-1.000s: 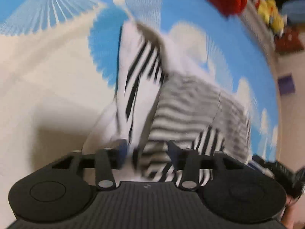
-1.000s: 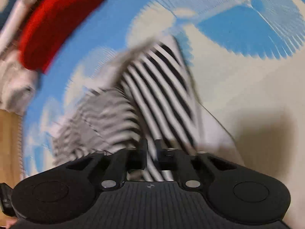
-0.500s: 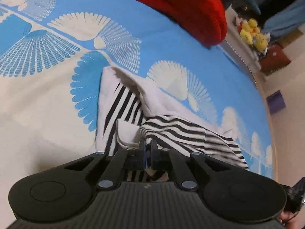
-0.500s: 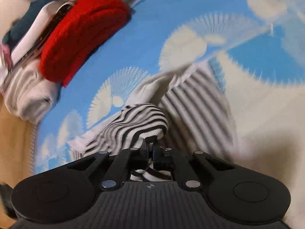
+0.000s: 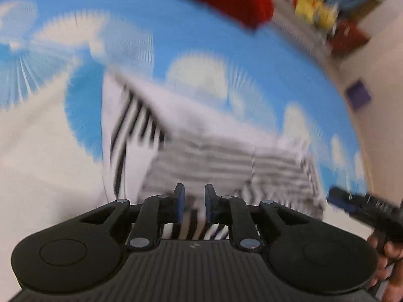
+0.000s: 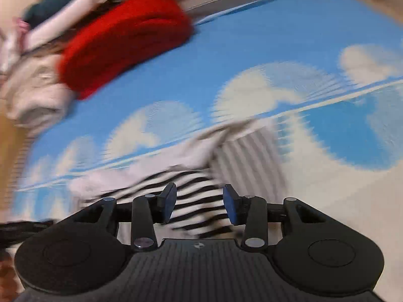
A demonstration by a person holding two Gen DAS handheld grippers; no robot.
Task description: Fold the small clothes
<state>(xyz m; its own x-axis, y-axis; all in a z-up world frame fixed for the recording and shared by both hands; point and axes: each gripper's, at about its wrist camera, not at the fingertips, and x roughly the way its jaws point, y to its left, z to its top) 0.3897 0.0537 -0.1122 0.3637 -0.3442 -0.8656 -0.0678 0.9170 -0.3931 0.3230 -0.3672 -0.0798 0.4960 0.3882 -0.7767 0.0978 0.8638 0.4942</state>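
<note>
A small black-and-white striped garment [image 5: 214, 156] lies folded on the blue and white fan-patterned bed cover [image 5: 191, 50]. My left gripper [image 5: 194, 193] hovers over its near edge; its jaws are opening, with a narrow gap and striped cloth showing below, not pinched. In the right wrist view the same garment [image 6: 191, 183] lies under my right gripper [image 6: 199, 191], whose jaws are opening and stand wide apart, with nothing pressed between the pads. The right gripper's blue-padded finger [image 5: 340, 201] shows at the right edge of the left wrist view. Both views are motion-blurred.
A folded red garment [image 6: 121, 40] lies at the far side of the bed beside a pile of pale clothes [image 6: 32, 95]. Yellow soft toys [image 5: 314, 10] and a purple object [image 5: 357, 95] sit beyond the bed's right edge. A hand [image 5: 388, 251] holds the right gripper.
Half a second ago both grippers were shut on the raised striped cloth. Now both jaws have parted, the cloth lies down folded, and both grippers have drawn back a little.
</note>
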